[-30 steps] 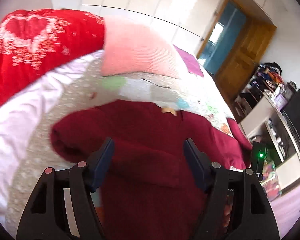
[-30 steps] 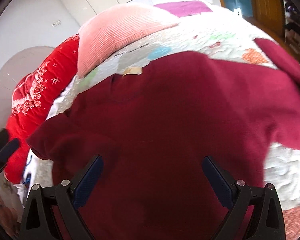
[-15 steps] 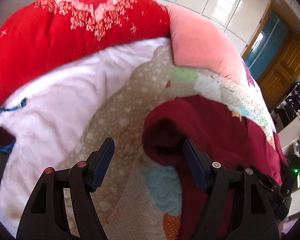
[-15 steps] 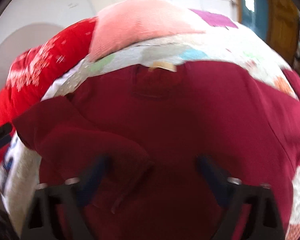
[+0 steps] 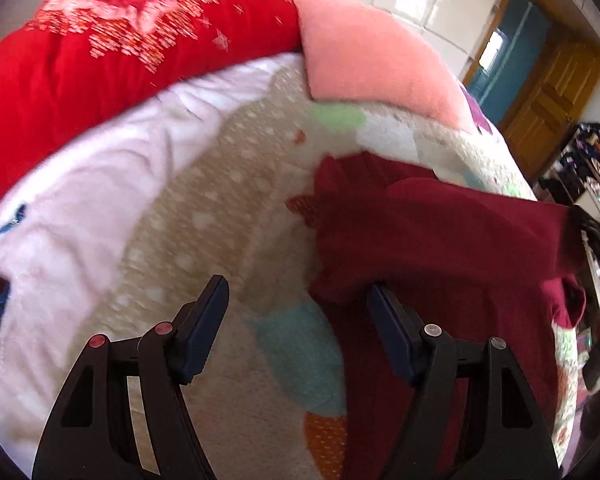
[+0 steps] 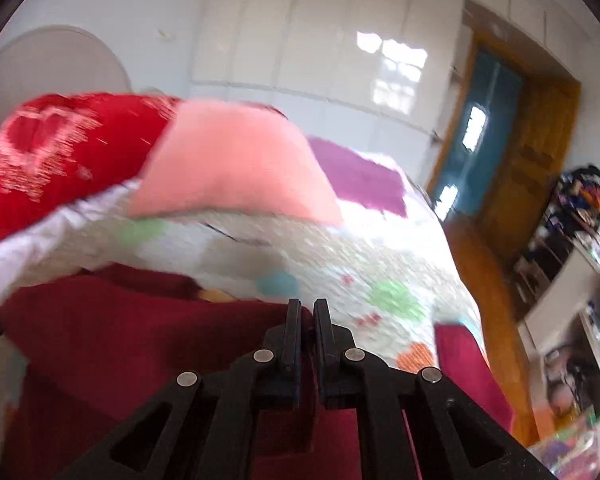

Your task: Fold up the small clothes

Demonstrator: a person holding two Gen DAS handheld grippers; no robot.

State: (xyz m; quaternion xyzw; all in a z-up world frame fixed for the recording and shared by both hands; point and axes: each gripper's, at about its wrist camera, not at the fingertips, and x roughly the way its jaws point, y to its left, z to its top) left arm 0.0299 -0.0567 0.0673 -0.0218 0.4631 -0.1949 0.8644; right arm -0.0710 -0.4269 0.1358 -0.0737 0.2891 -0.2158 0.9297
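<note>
A big bed [image 5: 204,216] has a spotty quilt on top. A dark red top [image 5: 452,248] lies on it at 3 o'clock. A pink pillow [image 5: 364,60] sits at 12 o'clock, touching a red blanket [image 5: 112,56] at 10 o'clock.

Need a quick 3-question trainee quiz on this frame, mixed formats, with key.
1. True or false: the left claw is shut on the maroon shirt.
2. The right claw is: A) wide open, B) shut on the maroon shirt, C) shut on the pink pillow.
3. Fill in: behind the pink pillow lies a ___ blanket with a white heart pattern.

Key: 1 false, its jaws stand wide apart; 2 B; 3 red.
</note>
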